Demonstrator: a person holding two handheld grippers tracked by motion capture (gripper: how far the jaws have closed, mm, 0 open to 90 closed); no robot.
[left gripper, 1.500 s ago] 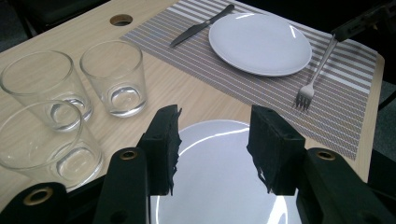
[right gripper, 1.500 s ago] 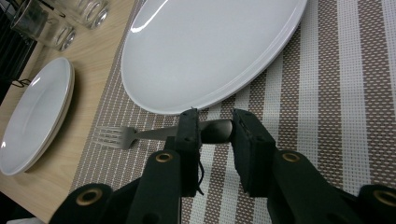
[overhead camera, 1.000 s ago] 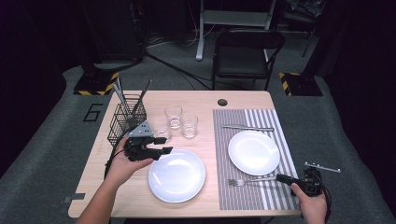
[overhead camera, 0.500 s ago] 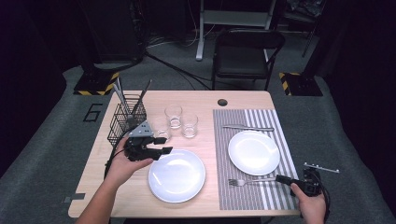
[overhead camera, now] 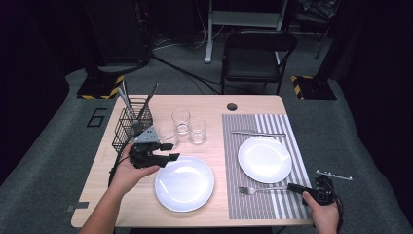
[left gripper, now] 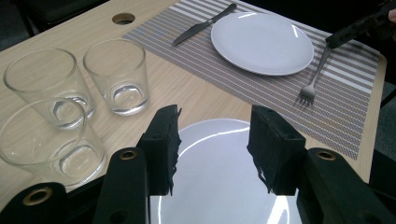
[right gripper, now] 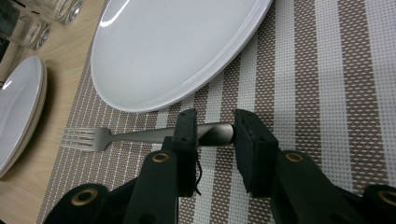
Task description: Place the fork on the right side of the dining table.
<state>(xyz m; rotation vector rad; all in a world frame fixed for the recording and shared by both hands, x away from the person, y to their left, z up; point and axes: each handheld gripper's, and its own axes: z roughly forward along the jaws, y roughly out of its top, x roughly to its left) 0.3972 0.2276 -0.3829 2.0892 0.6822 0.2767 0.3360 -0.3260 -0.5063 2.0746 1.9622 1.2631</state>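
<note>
A light wooden table (overhead camera: pixel 146 204) with a round cable hole (overhead camera: pixel 232 107) near its far edge stands on grey carpet (overhead camera: pixel 58 161) in a dark room; a black folding chair (overhead camera: pixel 256 58) sits behind it, and yellow-and-black striped floor markers (overhead camera: pixel 100 87) lie at either far corner. A brown-and-white striped mat (overhead camera: pixel 287 204) covers the right half of the table and carries a white plate (overhead camera: pixel 265 159), a knife (overhead camera: pixel 258 133) beyond it and a fork (overhead camera: pixel 260 190) on the near side. The right gripper (overhead camera: pixel 295 187), held at the mat's near right corner, has its jaws set to either side of the fork's handle end, close against it; the right gripper view shows the fork (right gripper: pixel 140 135) lying flat on the mat, tines pointing towards the bare wood, with the handle between the pads and a slim gap on one side, so a firm pinch cannot be told. On the bare wood to the left lies a second white plate (overhead camera: pixel 184 183), and beyond it three clear glasses (overhead camera: pixel 180 121) stand in a cluster. A black wire basket (overhead camera: pixel 127 131) with utensils stands near the left edge. The left gripper (overhead camera: pixel 170 151) hovers over the near plate's far left rim, jaws wide apart and empty, as the left gripper view shows (left gripper: pixel 212 149).
</note>
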